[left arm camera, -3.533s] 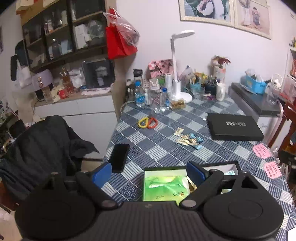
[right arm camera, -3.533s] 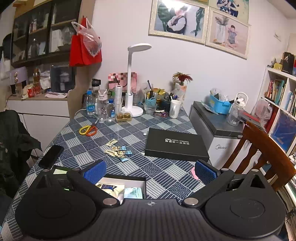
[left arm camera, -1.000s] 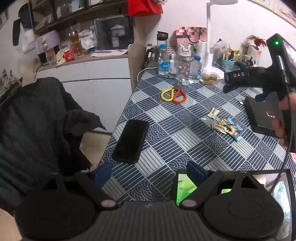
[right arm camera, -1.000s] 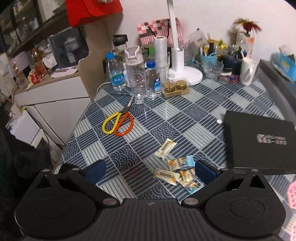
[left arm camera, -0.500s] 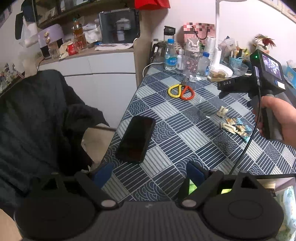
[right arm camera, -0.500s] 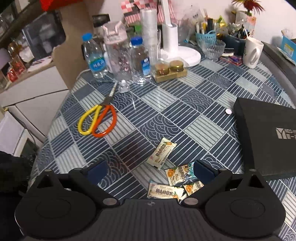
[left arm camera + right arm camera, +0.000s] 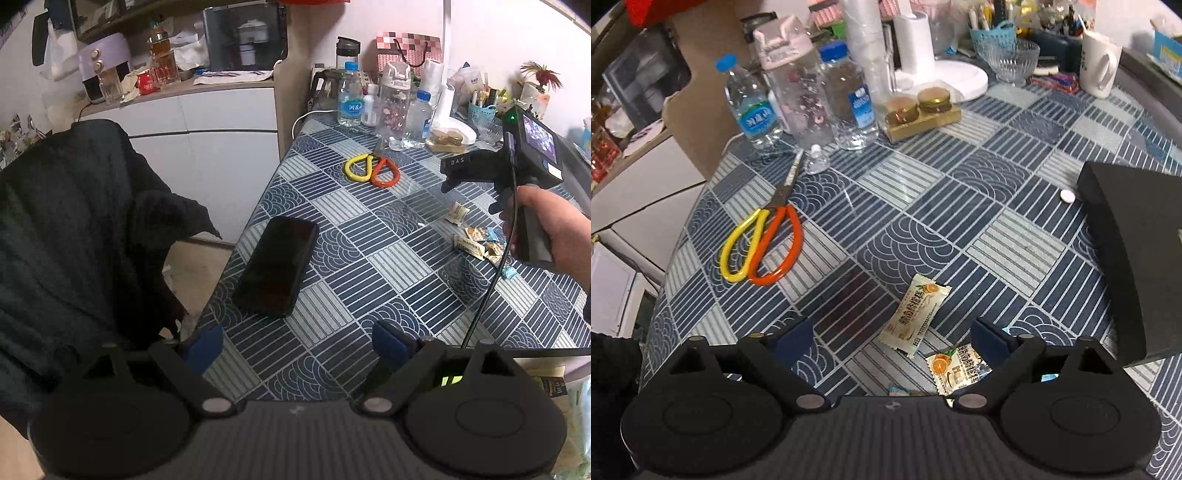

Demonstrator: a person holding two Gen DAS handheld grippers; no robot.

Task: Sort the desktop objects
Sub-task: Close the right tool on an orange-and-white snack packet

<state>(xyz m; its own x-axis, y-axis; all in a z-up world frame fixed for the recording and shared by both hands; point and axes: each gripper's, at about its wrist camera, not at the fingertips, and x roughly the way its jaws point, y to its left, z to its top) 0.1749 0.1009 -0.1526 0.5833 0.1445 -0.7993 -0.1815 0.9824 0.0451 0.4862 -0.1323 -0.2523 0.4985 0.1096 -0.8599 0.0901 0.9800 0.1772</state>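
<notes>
1. The right gripper (image 7: 892, 341) has its jaws wide apart and they have just been closing a little; nothing is pressed between the blue pads (image 7: 988, 338), so it is released.
2. One snack packet (image 7: 915, 309) lies on the table between the two jaws, a little ahead of the tips, and it is not touched.
3. A second packet (image 7: 955, 371) lies just under the right jaw, beside the first one, partly hidden by the gripper body.
4. Further ahead and to the left of these jaws lie the scissors (image 7: 764, 245) with yellow and orange handles.
5. To the right of the jaws stands a black box (image 7: 1137, 251), well apart from the packets.
6. The left gripper (image 7: 295, 345) is also released, jaws wide, with only the patterned tablecloth (image 7: 369, 258) between them.
7. Ahead of its left jaw lies a black phone (image 7: 277, 266), near the table edge.
8. Far to the right of these jaws, a hand (image 7: 554, 229) holds the other gripper above the packets.
</notes>
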